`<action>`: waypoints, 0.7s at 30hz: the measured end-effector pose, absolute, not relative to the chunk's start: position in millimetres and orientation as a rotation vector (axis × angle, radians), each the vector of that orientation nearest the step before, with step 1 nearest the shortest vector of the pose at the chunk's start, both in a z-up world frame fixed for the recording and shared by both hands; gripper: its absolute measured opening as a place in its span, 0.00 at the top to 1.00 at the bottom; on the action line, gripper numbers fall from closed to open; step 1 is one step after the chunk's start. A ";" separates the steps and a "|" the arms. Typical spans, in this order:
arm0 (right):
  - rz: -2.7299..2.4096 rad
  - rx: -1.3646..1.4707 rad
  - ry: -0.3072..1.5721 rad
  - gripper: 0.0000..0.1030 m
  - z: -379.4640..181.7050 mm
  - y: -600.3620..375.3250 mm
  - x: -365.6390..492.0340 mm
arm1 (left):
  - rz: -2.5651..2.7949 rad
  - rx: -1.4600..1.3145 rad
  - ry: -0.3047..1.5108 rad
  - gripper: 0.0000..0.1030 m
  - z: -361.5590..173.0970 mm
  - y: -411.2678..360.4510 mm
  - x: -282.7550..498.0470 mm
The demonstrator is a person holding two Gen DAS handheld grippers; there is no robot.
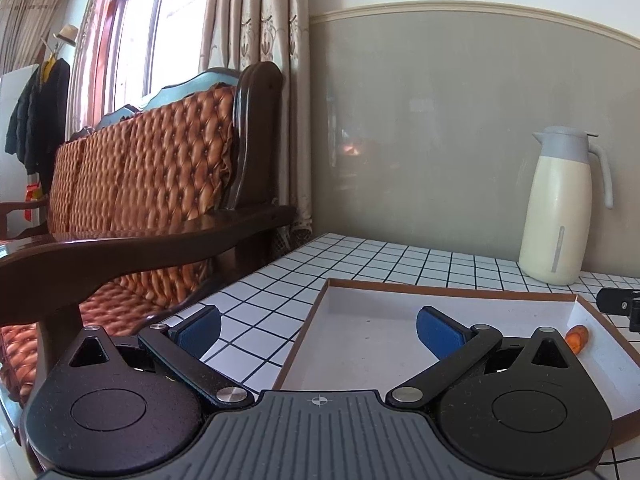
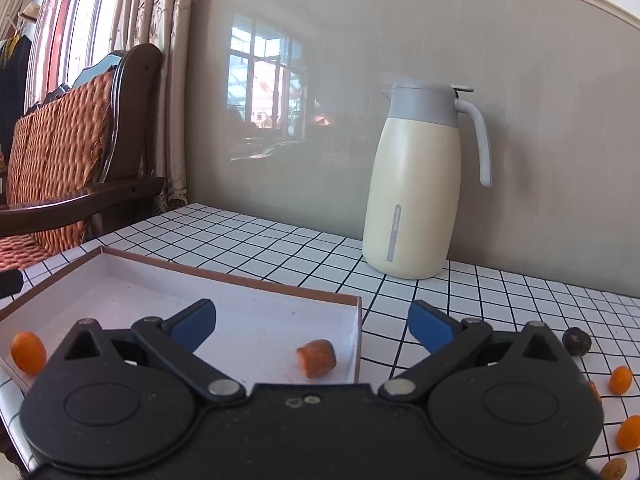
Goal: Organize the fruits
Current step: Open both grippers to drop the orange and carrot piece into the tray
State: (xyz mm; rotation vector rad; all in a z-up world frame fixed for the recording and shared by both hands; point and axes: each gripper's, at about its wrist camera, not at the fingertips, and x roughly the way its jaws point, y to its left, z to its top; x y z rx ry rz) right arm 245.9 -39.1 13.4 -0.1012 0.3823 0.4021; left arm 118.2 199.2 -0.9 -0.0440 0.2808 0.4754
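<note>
A shallow white tray with a brown rim [image 1: 448,286] [image 2: 228,276] lies on the checked tablecloth. In the right wrist view it holds an orange kumquat [image 2: 27,352] at its left and a cut orange piece [image 2: 316,358] near its right wall. The cut piece also shows in the left wrist view [image 1: 577,338]. My left gripper [image 1: 318,330] is open and empty over the tray's left edge. My right gripper [image 2: 312,326] is open and empty over the tray's right corner. Loose kumquats [image 2: 621,379] [image 2: 629,433] and a dark round fruit [image 2: 577,341] lie on the table to the right.
A cream thermos jug with a grey lid [image 1: 560,208] [image 2: 418,184] stands against the back wall. A wooden sofa with orange tufted cushions [image 1: 132,184] stands left of the table. The other gripper's black tip [image 1: 620,302] shows at the right edge.
</note>
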 end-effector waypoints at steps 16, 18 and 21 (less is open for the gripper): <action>0.388 -0.136 0.360 0.06 20.0 -55.6 214.8 | 0.413 -0.019 0.250 0.00 12.4 164.8 95.7; 0.371 -0.139 0.341 0.06 22.4 -61.0 208.7 | 0.418 -0.006 0.250 0.00 13.9 159.6 90.0; 0.353 -0.142 0.332 0.06 23.5 -69.7 201.0 | 0.424 -0.002 0.262 0.00 14.8 149.7 82.3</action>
